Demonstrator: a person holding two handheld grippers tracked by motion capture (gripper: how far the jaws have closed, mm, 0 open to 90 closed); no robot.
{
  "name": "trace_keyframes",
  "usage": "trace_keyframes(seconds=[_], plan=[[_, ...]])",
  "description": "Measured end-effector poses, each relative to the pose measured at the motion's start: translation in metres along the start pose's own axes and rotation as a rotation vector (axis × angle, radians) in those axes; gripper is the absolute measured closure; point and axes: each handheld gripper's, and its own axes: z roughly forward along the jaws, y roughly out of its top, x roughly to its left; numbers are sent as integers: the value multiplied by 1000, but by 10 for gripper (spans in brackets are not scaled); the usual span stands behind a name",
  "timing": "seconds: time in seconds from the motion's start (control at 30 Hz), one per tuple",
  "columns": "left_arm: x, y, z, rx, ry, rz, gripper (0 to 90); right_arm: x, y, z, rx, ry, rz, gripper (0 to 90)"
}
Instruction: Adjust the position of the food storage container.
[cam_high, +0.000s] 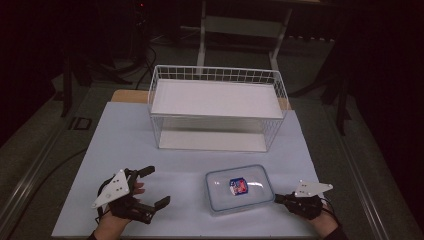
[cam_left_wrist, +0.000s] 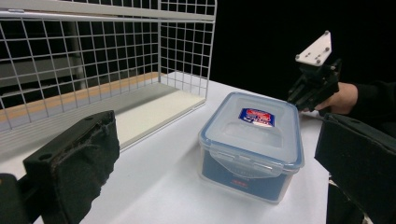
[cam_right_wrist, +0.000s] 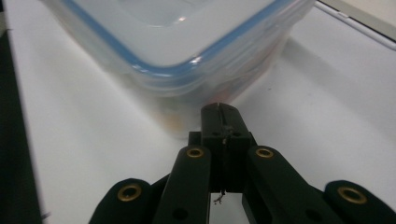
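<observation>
While the lidded plastic box (cam_high: 238, 189) sits flat on the white table (cam_high: 125, 145) at the near edge, right of the middle, I've got my right gripper (cam_high: 278, 198) at its right end, jaws pressed tight together with nothing between them. From the right gripper view the closed tips are just off the box's rounded corner, down low by the tabletop; I can't tell whether they touch it. The blue-rimmed lid is on, with a small red and blue label (cam_high: 238, 186) in the middle. Off to the left, well apart from the box, my left gripper (cam_high: 154, 187) is held above the table with its jaws spread wide and empty, and the left gripper view looks straight between them at the box. Behind the box, farther up the table, stands the white wire basket (cam_high: 216, 75), with a flat white board (cam_high: 215, 99) resting across it
</observation>
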Motion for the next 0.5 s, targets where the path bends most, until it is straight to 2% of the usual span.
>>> trace_keyframes(seconds=[0.23, 0.4, 0.5], plan=[[-1, 0, 1, 5, -3, 2, 0, 8, 3, -3, -7, 19, -13, 900], [0, -1, 2, 7, -5, -2, 0, 9, 6, 3, -13, 42, -13, 900], [0, -1, 3, 14, -6, 0, 0, 12, 12, 11, -8, 67, -34, 900]])
